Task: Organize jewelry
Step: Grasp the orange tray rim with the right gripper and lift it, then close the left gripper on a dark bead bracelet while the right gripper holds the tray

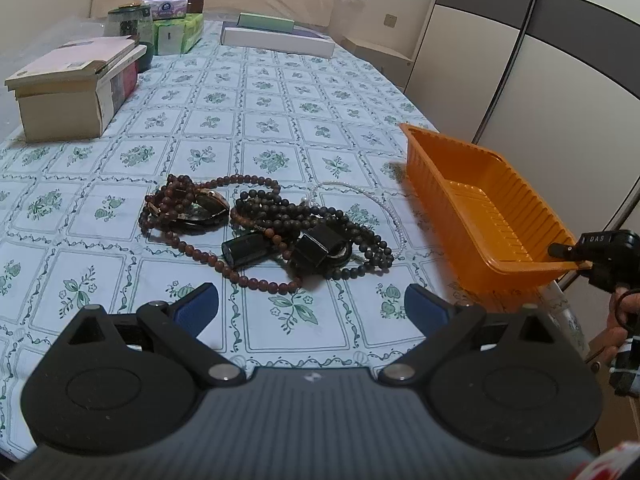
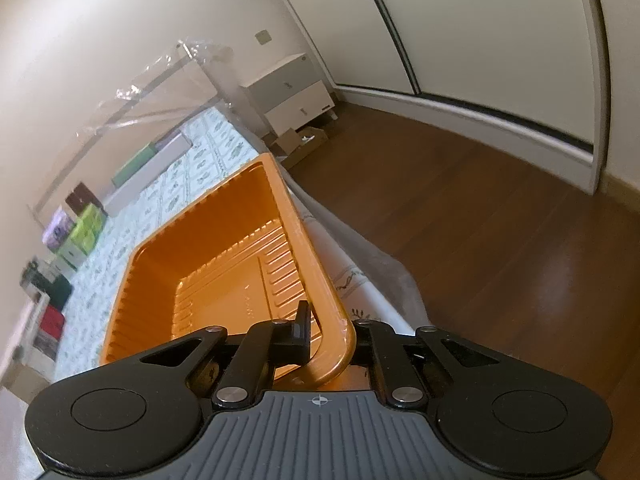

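Only the left view shows beads (image 1: 264, 228) before parted left tongs (image 1: 310, 312); right tongs (image 2: 324, 332) clamp tray (image 2: 224, 248)

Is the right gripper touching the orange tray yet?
Touching. The right wrist view shows the right gripper clamped on the orange tray at its near corner rim, one finger inside, one outside.

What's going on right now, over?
Right gripper shut on orange tray rim, tray tilted. Left gripper open, empty, facing bead jewelry pile. Nothing blocking.
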The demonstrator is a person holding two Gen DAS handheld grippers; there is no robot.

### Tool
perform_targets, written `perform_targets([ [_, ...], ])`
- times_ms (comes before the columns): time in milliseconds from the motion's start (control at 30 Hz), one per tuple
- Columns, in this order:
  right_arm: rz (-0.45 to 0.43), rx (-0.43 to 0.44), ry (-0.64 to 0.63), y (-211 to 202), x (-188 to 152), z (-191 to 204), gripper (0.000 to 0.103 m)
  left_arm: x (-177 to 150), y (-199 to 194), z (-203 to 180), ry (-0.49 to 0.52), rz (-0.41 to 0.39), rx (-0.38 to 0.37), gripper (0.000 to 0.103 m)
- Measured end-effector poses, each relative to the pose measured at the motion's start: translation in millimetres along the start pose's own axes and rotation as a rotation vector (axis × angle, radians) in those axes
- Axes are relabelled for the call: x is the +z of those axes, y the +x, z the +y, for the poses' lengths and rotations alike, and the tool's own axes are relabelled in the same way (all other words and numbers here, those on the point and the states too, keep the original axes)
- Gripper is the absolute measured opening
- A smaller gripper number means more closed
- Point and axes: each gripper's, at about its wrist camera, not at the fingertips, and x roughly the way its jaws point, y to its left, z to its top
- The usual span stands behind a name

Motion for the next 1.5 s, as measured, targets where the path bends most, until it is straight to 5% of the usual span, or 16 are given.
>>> perform_targets([
  [400,-0.124,-0.112,-0.461,-37,-17,74,0.005,1,-9,15,-0.017,-0.016,0.006,0.091],
  [733,-0.114,-0.203,-0.760,-37,-33,117,0.004,5,-11,35,-0.005,-0.023,0.025,0.089],
  [1267,0.038,-0.275,-0.995,-9,-21,147,0.003,28,19,73,0.171,-0.015,0.098,0.086],
  [1500,0.036,-0.281,-1.033,0,-24,156,0.003,36,43,90,0.260,0.008,0.131,0.066],
])
